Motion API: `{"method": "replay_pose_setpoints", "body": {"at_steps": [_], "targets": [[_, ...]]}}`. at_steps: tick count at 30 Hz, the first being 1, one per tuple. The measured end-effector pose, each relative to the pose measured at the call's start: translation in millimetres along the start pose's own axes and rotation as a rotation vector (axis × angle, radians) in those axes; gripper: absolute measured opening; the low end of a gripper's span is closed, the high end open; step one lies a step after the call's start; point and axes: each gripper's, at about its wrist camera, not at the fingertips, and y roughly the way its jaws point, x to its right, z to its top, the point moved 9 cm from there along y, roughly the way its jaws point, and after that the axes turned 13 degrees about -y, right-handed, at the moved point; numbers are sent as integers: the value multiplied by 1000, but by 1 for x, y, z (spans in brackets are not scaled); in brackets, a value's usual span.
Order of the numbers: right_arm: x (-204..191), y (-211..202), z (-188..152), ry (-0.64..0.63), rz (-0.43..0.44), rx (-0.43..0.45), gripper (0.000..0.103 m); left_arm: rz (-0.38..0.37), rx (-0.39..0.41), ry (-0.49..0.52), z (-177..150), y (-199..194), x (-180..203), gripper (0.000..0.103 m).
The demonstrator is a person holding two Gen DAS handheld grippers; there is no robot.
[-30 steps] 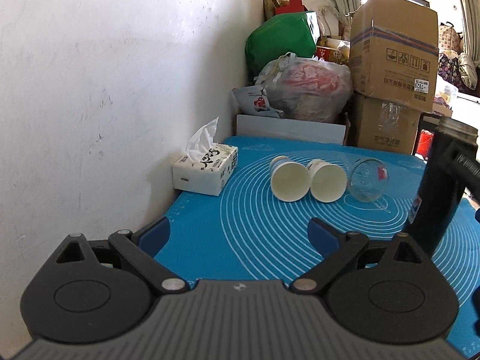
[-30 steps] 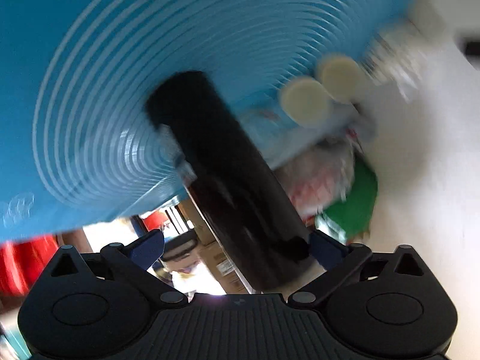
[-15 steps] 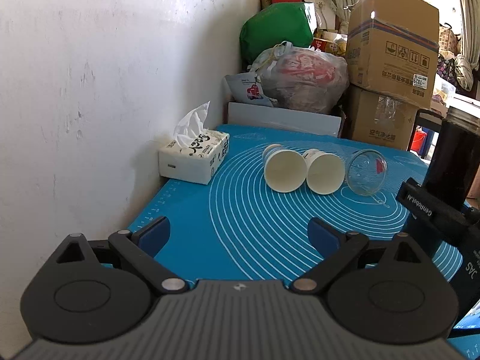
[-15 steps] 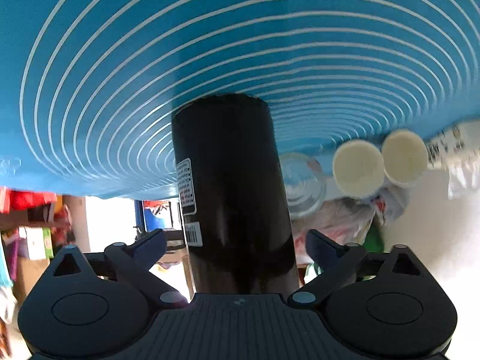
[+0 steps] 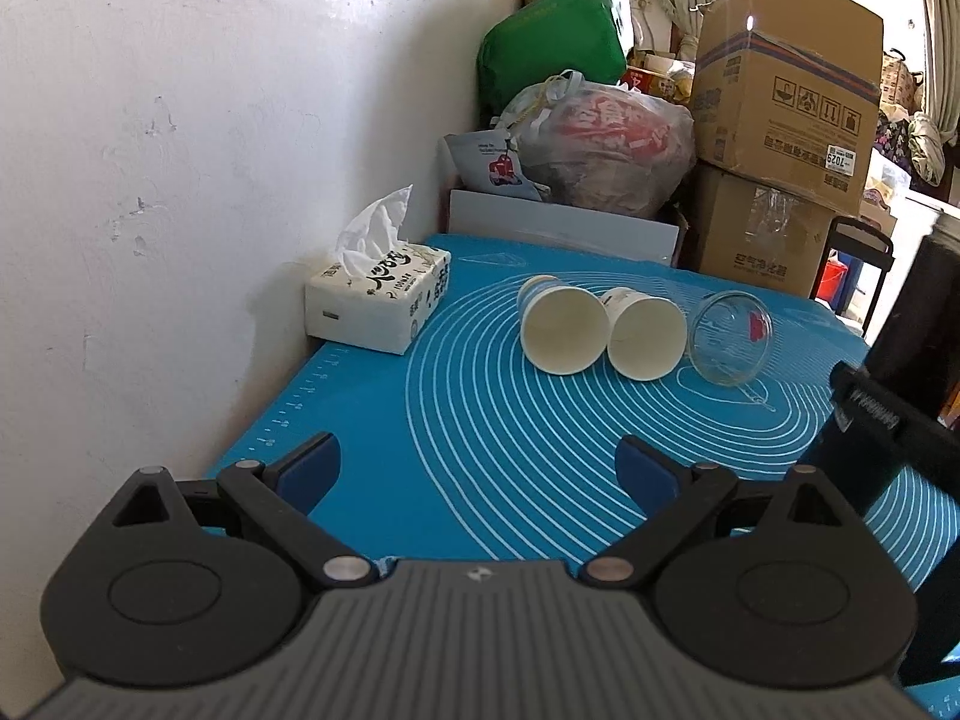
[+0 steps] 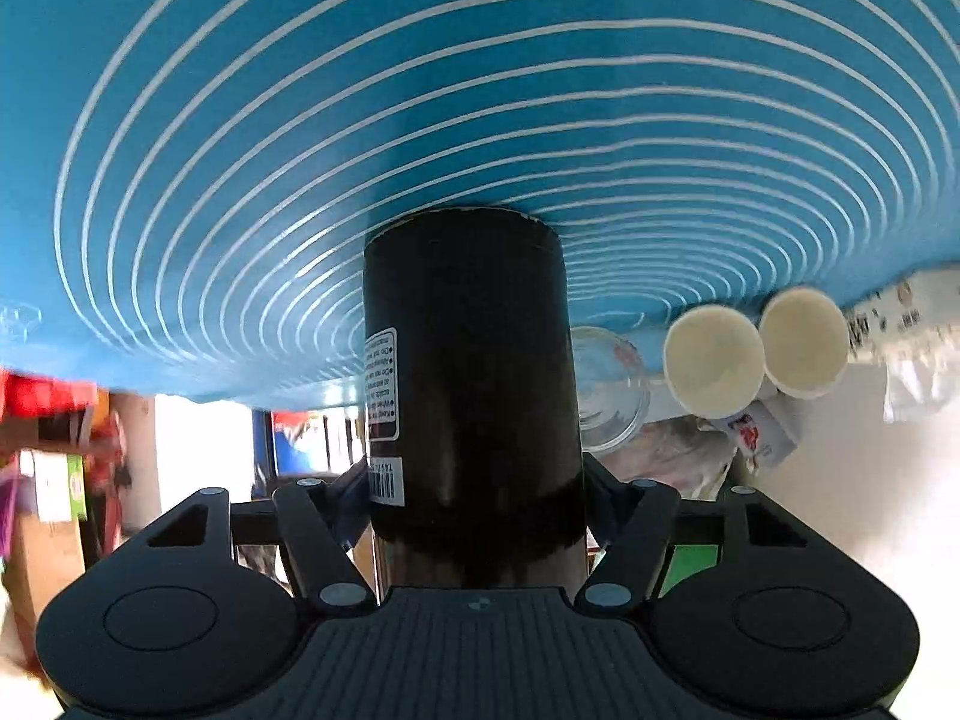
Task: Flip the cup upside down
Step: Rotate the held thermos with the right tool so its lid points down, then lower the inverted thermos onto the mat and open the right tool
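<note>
My right gripper [image 6: 474, 480] is rolled upside down and shut on a tall black cup [image 6: 474, 384]. The cup's far end touches or nearly touches the blue mat [image 6: 300, 90]. In the left wrist view the black cup [image 5: 918, 324] stands at the right edge, with the right gripper's body clamped around it. My left gripper [image 5: 480, 462] is open and empty, low over the mat's near left part [image 5: 372, 420].
Two paper cups [image 5: 564, 327] [image 5: 645, 336] and a glass cup [image 5: 729, 336] lie on their sides at the mat's far middle. A tissue box [image 5: 378, 300] stands by the white wall on the left. Bags and cardboard boxes [image 5: 780, 90] are piled behind the table.
The right gripper has finished rolling over with the black cup, which went from tilted to straight up and down against the mat. The left gripper shifted slightly.
</note>
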Motion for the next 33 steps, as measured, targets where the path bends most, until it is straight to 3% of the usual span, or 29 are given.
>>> {"method": "replay_pose_setpoints", "body": {"at_steps": [8, 15, 23, 29, 33], "targets": [[35, -23, -26, 480, -128, 55, 65, -17, 4, 3, 3, -3, 13, 97], [47, -25, -93, 1240, -149, 94, 65, -14, -1, 10, 6, 0, 20, 97], [-8, -6, -143, 2117, -124, 176, 65, -11, 0, 30, 8, 7, 34, 97], [-59, 12, -147, 2566, -119, 235, 65, 0, 0, 62, 7, 13, 49, 97], [-94, 17, -141, 2770, -76, 283, 65, -9, -8, 76, 5, 19, 64, 97]]}}
